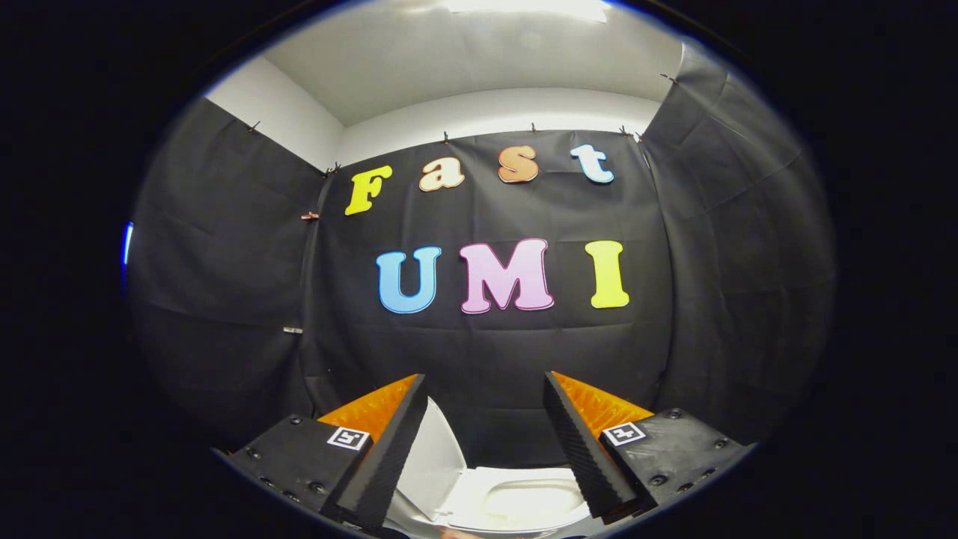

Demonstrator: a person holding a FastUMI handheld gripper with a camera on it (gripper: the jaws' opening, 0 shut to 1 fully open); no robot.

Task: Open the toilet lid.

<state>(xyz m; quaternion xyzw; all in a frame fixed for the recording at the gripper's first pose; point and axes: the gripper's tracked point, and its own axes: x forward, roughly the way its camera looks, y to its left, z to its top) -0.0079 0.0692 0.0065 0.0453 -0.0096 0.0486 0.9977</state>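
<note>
A booth hung with black cloth [224, 284] on three sides closes in the scene, with a white wall and ceiling [479, 67] above the cloth.

Nearest are the two fingers of the gripper [485, 442]. They are spread wide with nothing between them, and neither touches anything. They are held level and aimed at the back cloth, well above the fixture, so the toilet sits low in the gap between them. By my reading, that posture suits a gripper that is clear of the work, not one reaching for it.

Just below and beyond the fingertips is the toilet [524, 503]. Its white seat ring and the hollow of the bowl are exposed. The lid [438, 457] stands up on the left of the bowl, close behind the left finger, which hides part of it. It appears swung up and turned away from the seat, roughly upright. Whether it leans against anything behind it I cannot tell.

Since the seat is uncovered and the lid is raised, I judge that the opening is done or nearly done. The lid seems to stay up by its own balance on the hinge, which would explain why the fingers can stand off empty.

Farthest is the back cloth, pinned along its top edge with small clips [446, 137].
</note>
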